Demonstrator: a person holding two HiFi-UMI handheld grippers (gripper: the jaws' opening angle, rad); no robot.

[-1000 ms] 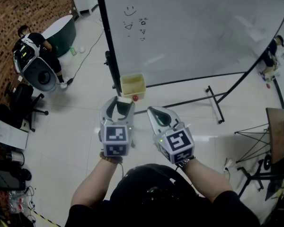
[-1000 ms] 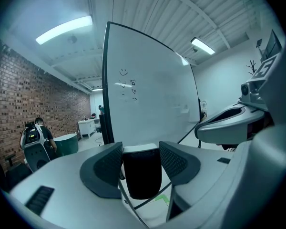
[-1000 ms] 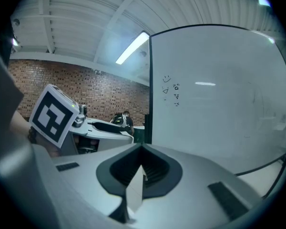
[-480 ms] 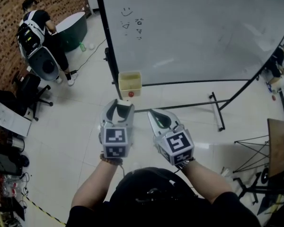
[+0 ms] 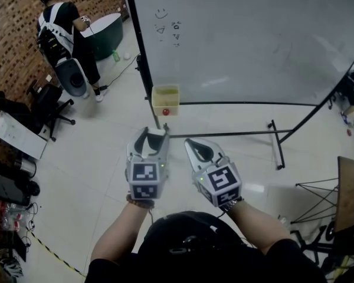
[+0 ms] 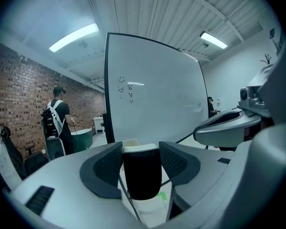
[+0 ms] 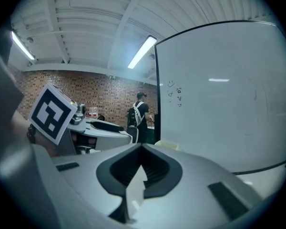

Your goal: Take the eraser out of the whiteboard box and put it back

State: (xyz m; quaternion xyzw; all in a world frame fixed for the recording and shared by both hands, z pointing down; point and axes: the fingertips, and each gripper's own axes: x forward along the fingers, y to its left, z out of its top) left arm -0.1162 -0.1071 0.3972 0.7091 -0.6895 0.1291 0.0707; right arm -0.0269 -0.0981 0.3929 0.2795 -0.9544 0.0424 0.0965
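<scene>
The pale yellow whiteboard box [image 5: 166,98] hangs at the whiteboard's [image 5: 248,34] lower left corner, with a small red thing [image 5: 165,111] at its front. My left gripper [image 5: 150,139] is held level a short way in front of the box and is shut on the eraser [image 6: 142,173], a black block with a white top. In the left gripper view the box [image 6: 131,141] peeks out just behind the eraser. My right gripper [image 5: 196,148] hovers beside the left one, shut and holding nothing. The right gripper view shows its pads [image 7: 155,168] meeting, with the box [image 7: 167,145] beyond them.
The whiteboard stands on a black frame with floor legs [image 5: 275,143]. A person [image 5: 62,25] with a backpack stands at the far left by a green tub [image 5: 109,34]. Chairs and boxes [image 5: 23,128] line the left side. A folding stand [image 5: 336,199] is at the right.
Both grippers have drifted level in front of the whiteboard, the eraser staying in the left one. The person at the far left has straightened up and shifted.
</scene>
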